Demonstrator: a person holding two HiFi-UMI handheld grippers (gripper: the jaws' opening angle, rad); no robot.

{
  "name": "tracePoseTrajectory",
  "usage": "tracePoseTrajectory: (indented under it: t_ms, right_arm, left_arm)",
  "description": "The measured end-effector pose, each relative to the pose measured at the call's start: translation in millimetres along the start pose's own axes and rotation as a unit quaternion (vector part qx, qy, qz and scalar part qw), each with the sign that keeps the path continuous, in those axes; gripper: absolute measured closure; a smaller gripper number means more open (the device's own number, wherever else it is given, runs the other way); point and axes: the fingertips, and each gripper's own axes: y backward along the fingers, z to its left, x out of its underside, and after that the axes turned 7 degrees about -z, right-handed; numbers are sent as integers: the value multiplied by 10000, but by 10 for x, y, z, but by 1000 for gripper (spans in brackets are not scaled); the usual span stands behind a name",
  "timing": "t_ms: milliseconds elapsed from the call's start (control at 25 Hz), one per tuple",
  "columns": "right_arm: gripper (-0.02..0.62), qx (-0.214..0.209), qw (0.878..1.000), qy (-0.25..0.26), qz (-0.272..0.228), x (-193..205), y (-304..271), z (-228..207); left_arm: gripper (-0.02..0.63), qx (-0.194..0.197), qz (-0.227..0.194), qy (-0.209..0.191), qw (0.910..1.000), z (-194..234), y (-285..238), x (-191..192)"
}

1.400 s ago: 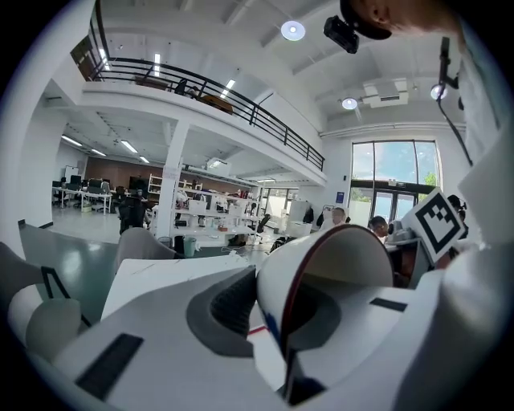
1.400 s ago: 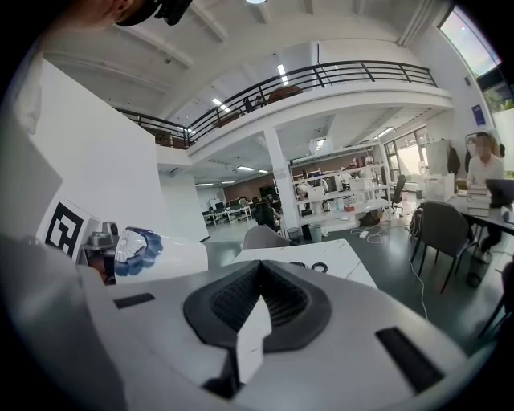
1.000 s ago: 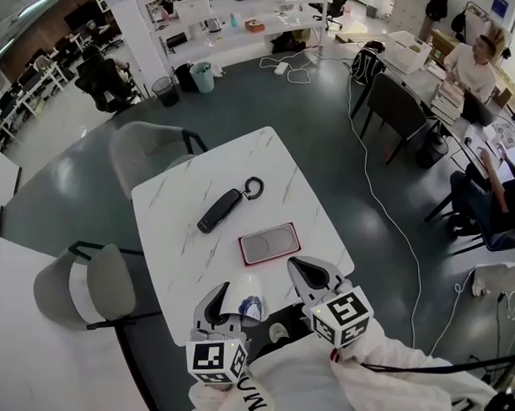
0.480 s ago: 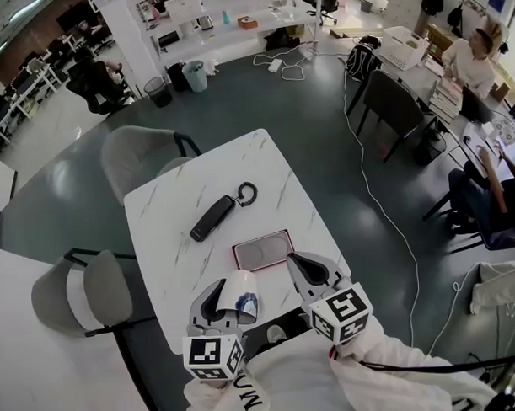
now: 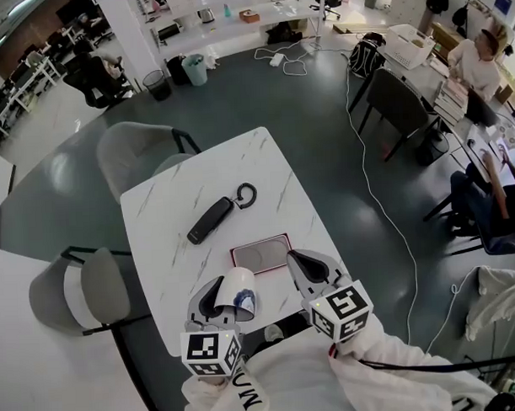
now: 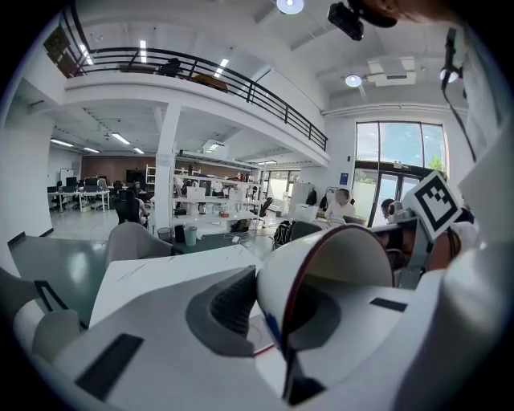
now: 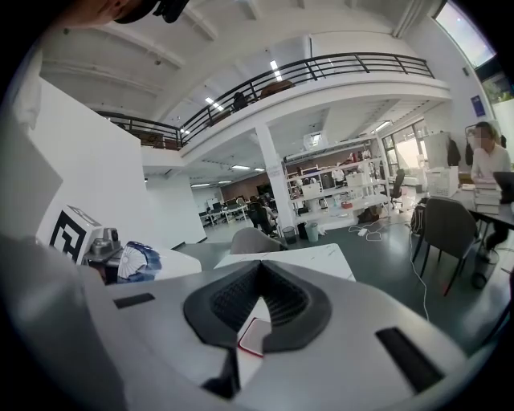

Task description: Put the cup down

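The left gripper (image 5: 221, 296) has its jaws slightly apart, pinching the white cup (image 5: 240, 292), which is tilted above the table's (image 5: 169, 214) near edge. Beside it, the right gripper's (image 5: 298, 263) jaws are pressed together, holding nothing.

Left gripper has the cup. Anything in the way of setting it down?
Nothing visible blocks it. The cup in the left gripper hangs over bare table near the front edge; the red-edged pad lies just beyond it, to the right.
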Motion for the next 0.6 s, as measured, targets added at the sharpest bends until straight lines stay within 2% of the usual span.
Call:
tracePoseTrajectory:
  t_ms: [600]
  right_arm:
    - [591,-75,9996,-190,201,47,-352,-382]
  left_arm:
    - [566,-195,580,83,9981,205,-463,185]
